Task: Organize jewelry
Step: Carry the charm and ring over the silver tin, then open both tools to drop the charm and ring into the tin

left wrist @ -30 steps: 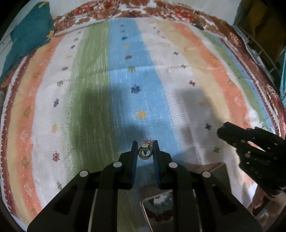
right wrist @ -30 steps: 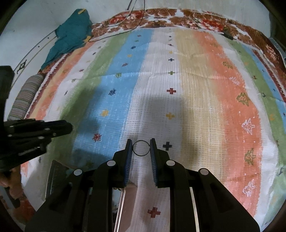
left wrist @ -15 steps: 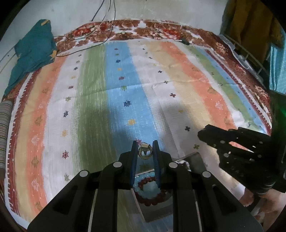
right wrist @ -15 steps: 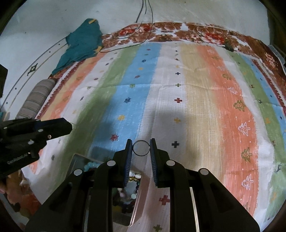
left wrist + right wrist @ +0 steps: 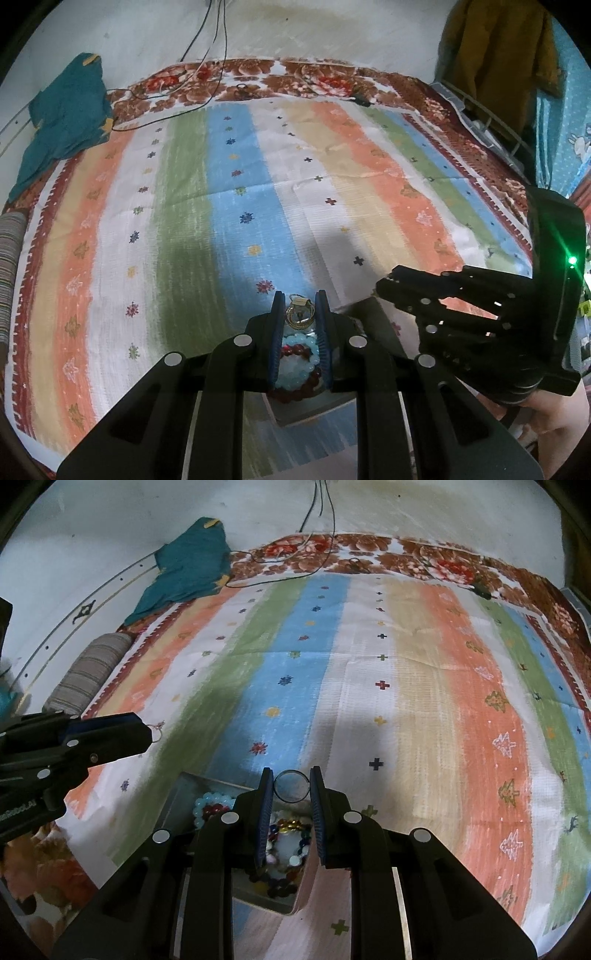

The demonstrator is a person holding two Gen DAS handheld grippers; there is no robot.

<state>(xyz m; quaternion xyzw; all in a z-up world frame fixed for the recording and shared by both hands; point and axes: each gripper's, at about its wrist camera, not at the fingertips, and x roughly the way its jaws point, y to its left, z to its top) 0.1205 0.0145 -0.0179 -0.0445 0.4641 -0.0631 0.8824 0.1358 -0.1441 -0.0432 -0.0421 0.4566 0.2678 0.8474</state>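
Observation:
My left gripper (image 5: 300, 312) is shut on a gold ring with a small square top (image 5: 299, 316), held between its blue pads above the bedspread. Below it lies a grey tray (image 5: 314, 413) with pale blue and dark red bead bracelets (image 5: 295, 363). My right gripper (image 5: 291, 788) is shut on a thin dark plain ring (image 5: 291, 786), pinched at both sides. Under it the same tray (image 5: 177, 797) holds the bead bracelets (image 5: 208, 808) and more mixed beads. Each gripper shows in the other's view: the right gripper (image 5: 384, 286), the left gripper (image 5: 146, 733).
A striped bedspread (image 5: 424, 686) covers the bed. A teal cloth (image 5: 188, 568) lies at the far left corner, a striped bolster (image 5: 88, 675) along the left edge, black cables (image 5: 295, 572) near the far border. Clothes hang at the right (image 5: 498, 55). A hand (image 5: 554, 417) grips the right tool.
Both grippers have risen and drawn back with their rings still pinched. The tray of bead bracelets has come into view beneath them, and more of the bed's far end shows.

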